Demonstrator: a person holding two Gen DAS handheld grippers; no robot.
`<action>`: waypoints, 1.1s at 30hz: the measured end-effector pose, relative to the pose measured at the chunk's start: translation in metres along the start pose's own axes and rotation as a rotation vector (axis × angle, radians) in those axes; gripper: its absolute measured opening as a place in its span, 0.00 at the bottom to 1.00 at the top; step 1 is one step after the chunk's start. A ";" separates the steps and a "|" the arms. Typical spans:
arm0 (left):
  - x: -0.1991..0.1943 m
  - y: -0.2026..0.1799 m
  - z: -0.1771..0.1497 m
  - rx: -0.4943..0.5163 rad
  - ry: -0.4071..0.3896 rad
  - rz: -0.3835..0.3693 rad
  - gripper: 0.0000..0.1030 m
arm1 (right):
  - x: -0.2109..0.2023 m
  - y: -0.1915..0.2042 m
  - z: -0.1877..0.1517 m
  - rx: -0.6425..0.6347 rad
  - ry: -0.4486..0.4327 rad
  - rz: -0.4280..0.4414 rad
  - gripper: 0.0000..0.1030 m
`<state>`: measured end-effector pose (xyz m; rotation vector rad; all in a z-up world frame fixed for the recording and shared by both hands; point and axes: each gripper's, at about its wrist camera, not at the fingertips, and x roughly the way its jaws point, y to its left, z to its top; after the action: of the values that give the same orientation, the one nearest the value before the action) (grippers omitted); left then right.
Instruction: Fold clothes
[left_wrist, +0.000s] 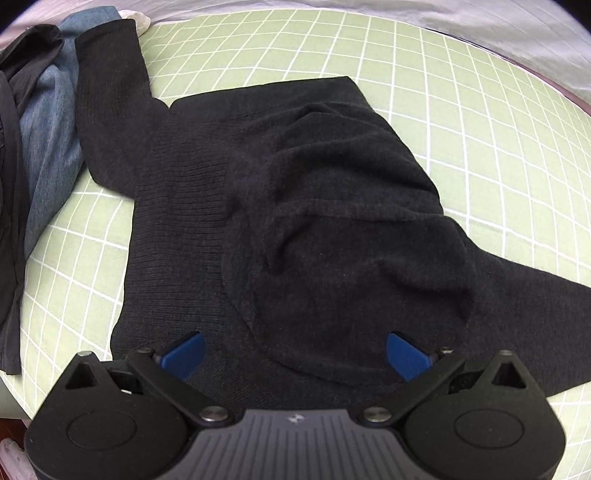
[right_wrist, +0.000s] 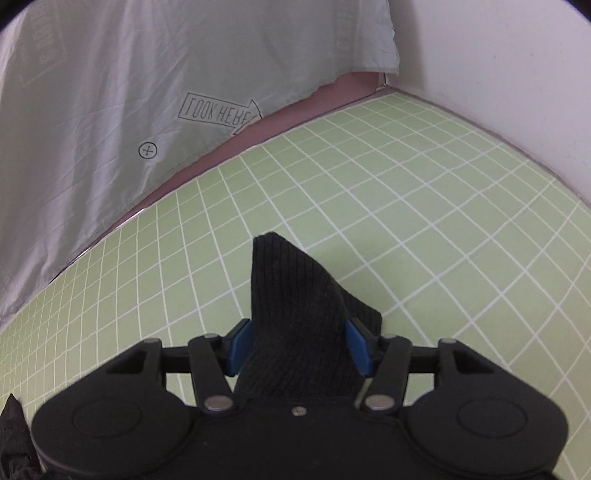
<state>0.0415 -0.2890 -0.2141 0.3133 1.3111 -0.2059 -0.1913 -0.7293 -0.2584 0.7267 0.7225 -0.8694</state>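
Black sweater (left_wrist: 295, 206) cuff (right_wrist: 295, 314) pinched in right claw (right_wrist: 299, 345); left claw (left_wrist: 293, 354) spread wide.

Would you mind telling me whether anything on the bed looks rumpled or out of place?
Yes: the black sweater is not lying flat. Its middle is bunched into deep wrinkles, and one sleeve overlaps the pile of other clothes at the left. The right claw grips a ribbed cuff.

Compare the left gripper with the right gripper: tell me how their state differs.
The left gripper is open, blue fingers spread wide over the black sweater, gripping nothing. The right gripper is shut on a ribbed sleeve cuff, lifting it above the green checked sheet. Both have black bodies and blue fingers.
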 end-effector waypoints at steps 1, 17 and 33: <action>0.000 0.001 0.000 -0.006 -0.001 0.000 1.00 | 0.006 -0.001 0.000 0.019 0.024 -0.007 0.32; 0.015 0.010 -0.008 -0.084 0.060 0.011 1.00 | -0.022 0.094 -0.054 -0.812 0.048 0.157 0.14; 0.020 0.003 -0.012 -0.067 0.093 0.016 1.00 | 0.045 0.044 0.018 -0.122 0.210 0.339 0.59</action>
<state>0.0359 -0.2817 -0.2360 0.2788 1.4042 -0.1350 -0.1286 -0.7425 -0.2732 0.8102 0.8022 -0.4405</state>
